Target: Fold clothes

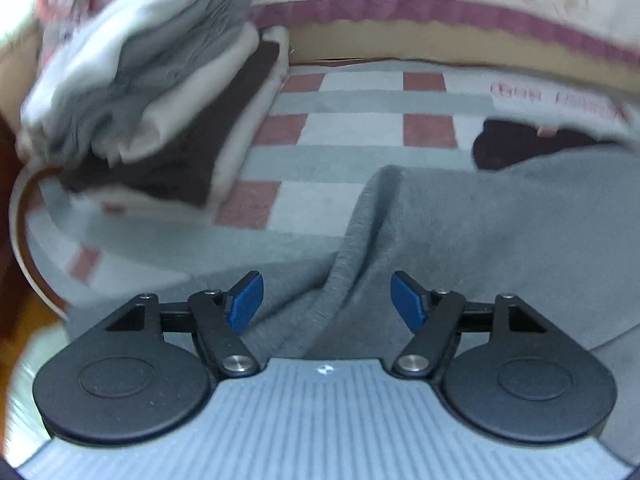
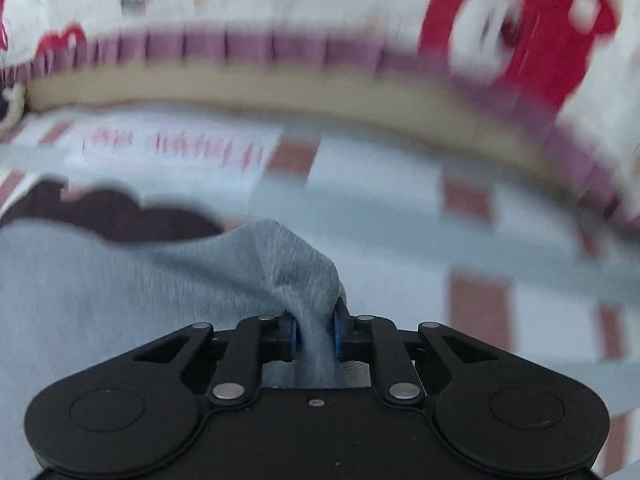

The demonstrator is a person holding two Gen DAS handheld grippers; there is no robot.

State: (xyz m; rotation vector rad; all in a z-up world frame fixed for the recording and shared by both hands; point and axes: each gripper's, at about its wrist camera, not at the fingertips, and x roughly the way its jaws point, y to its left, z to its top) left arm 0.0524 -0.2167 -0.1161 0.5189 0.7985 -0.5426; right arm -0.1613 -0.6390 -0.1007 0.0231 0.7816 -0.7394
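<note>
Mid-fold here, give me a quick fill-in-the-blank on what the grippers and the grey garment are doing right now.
1. The right gripper is shut on the ____ garment.
2. The left gripper has its jaws ____, with a ridge of that garment between them.
3. The stack of folded clothes lies to the ____ in the left wrist view.
4. The cloth under it all is patterned in ____.

Missing words: grey; open; left; checks

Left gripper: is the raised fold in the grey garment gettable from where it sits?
Probably yes. The left gripper is open, and the grey garment has its fold running between the jaws, nothing covering it.
</note>
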